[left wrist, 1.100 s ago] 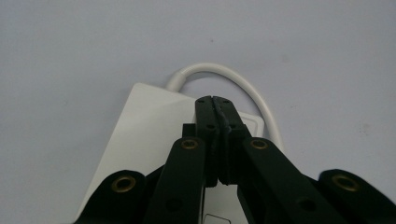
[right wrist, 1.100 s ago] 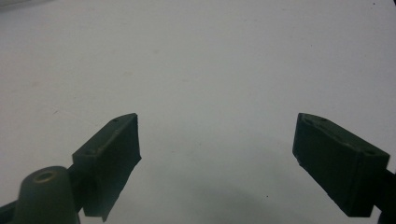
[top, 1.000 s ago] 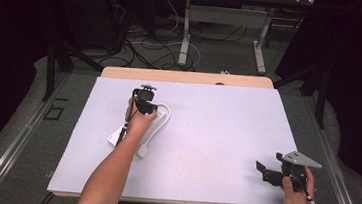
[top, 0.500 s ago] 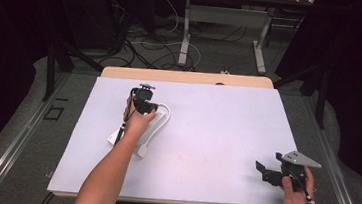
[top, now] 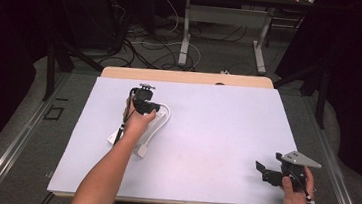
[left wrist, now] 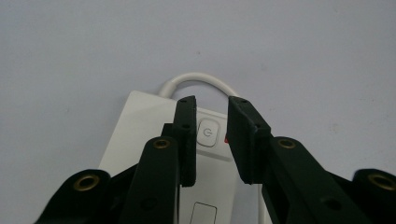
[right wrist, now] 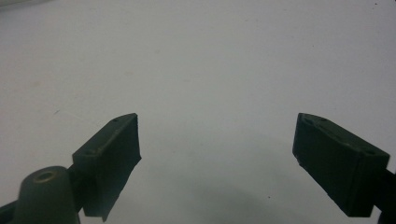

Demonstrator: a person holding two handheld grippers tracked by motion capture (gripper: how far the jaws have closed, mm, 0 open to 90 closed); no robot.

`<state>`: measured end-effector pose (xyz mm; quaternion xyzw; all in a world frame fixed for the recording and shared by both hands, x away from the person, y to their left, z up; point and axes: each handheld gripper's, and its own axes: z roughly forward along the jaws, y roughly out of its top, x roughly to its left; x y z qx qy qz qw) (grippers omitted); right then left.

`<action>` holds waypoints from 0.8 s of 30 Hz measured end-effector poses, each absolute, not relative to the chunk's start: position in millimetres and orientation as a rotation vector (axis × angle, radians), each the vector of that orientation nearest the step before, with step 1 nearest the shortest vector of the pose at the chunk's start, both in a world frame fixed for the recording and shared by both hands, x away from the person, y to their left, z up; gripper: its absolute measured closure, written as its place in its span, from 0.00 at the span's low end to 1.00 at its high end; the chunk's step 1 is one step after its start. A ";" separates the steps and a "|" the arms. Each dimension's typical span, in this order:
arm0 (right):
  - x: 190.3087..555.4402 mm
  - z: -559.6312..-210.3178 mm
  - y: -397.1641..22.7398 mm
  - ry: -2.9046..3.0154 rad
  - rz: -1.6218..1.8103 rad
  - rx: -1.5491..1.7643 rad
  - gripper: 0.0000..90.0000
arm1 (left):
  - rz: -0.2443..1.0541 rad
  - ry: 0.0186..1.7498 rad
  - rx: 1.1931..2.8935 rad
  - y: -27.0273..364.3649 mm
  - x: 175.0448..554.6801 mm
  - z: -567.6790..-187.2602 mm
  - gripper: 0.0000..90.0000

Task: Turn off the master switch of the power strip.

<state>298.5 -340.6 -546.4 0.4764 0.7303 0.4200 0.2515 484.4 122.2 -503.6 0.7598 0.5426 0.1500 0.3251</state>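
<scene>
A white power strip (top: 158,123) with a looped white cord (top: 166,111) lies on the white table top (top: 227,121), left of centre. My left gripper (top: 144,101) points down over the strip's far end. In the left gripper view its jaws (left wrist: 212,105) stand a narrow gap apart, having just been opening. The strip's power button (left wrist: 208,132) shows in the gap below them, with a small red light (left wrist: 226,139) beside it, and nothing is pinched. My right gripper (top: 261,172) rests near the front right corner, its jaws (right wrist: 217,140) wide apart over bare table.
A wooden strip of table (top: 186,77) shows beyond the white top. Behind it stand table legs (top: 185,37) among loose cables (top: 139,47) on the floor. Dark curtains close both sides.
</scene>
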 end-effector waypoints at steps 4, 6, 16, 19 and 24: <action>298.5 -546.4 -340.5 1.987 1.142 1.296 0.16 | 0.396 1.412 1.991 122.4 482.3 -501.4 0.76; 298.6 -546.3 -340.9 1.985 1.141 1.291 0.16 | 0.395 1.409 1.990 122.4 481.3 -500.8 0.73; 297.9 -546.4 -340.6 1.971 1.148 1.310 0.16 | 0.396 1.382 1.975 121.9 476.5 -497.5 0.63; 297.9 -546.1 -340.7 1.969 1.149 1.308 0.16 | 0.404 1.377 1.960 123.7 474.8 -496.2 0.58; 297.6 -546.1 -340.6 1.970 1.149 1.308 0.16 | 0.404 1.376 1.943 129.3 472.3 -493.1 0.53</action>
